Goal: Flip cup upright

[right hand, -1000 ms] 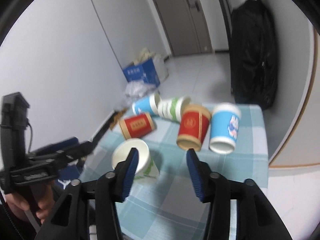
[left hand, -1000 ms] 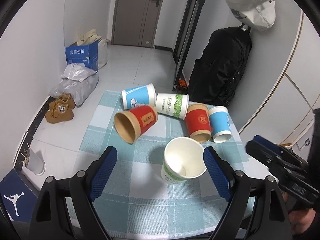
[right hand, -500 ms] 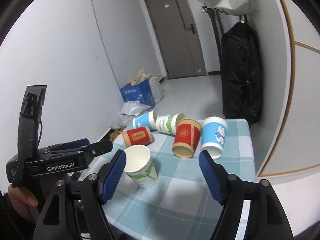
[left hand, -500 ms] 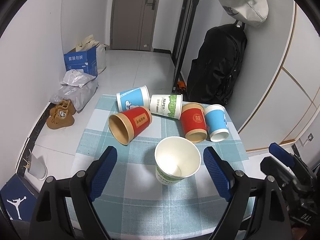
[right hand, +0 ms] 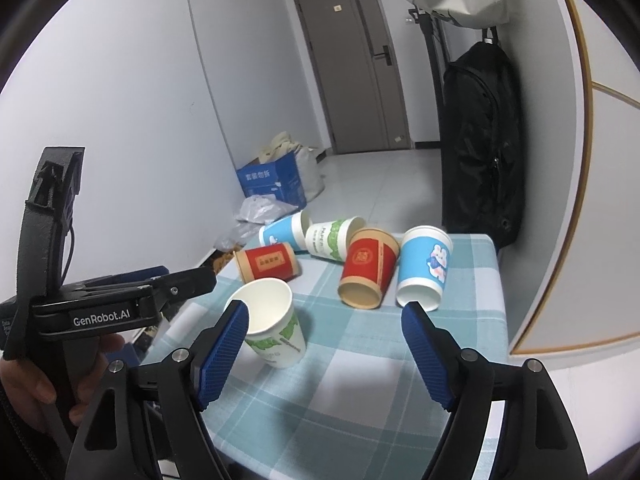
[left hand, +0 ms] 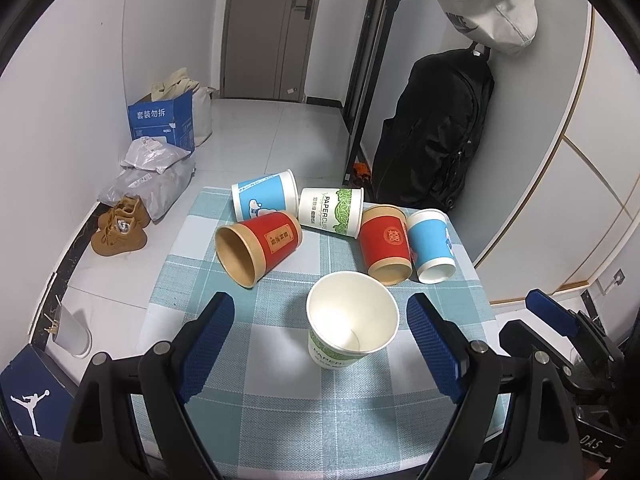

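Done: one white cup (left hand: 352, 326) stands upright, near edge.
Left: five cups (left hand: 256, 254) lie on their sides, far side.
Left gripper (left hand: 320, 344): fingers spread, empty.
Right gripper (right hand: 326, 354): fingers spread, empty.

- The left gripper (left hand: 320, 340) is held level over the near part of the scene, jaws spread wide, nothing between its blue pads (left hand: 206, 344).
- The right gripper (right hand: 324, 350), near right, likewise gapes, gripping nothing.
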Motion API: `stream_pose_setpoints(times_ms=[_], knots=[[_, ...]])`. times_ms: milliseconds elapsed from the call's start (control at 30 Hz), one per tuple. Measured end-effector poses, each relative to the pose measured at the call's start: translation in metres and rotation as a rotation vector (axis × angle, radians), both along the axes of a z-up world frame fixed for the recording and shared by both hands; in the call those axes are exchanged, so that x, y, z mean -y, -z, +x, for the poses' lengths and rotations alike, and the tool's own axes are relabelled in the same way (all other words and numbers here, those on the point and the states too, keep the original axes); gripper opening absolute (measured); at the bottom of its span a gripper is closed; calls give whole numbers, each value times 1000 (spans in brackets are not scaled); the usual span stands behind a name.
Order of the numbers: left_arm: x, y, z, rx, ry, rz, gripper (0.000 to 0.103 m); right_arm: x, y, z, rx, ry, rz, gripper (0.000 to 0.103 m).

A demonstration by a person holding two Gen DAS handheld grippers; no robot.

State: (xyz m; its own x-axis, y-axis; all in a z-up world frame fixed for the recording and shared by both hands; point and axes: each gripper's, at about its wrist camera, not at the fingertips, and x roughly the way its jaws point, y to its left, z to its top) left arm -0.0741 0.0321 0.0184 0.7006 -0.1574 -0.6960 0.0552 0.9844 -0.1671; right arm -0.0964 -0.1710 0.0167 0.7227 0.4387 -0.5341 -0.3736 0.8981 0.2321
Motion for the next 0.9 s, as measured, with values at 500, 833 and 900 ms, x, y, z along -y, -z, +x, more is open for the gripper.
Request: stream_pose_setpoints(times_ms=[500, 833, 900], knots=[[0, 1, 0, 3, -5, -9, 85, -1, 1, 3, -5, 17, -3, 81], [0, 0, 0, 3, -3, -10, 85, 1, 1, 5, -5, 30, 4, 83], [1, 0, -1, 0, -4, -6, 85, 1, 1, 6, -6, 32, 5, 84]])
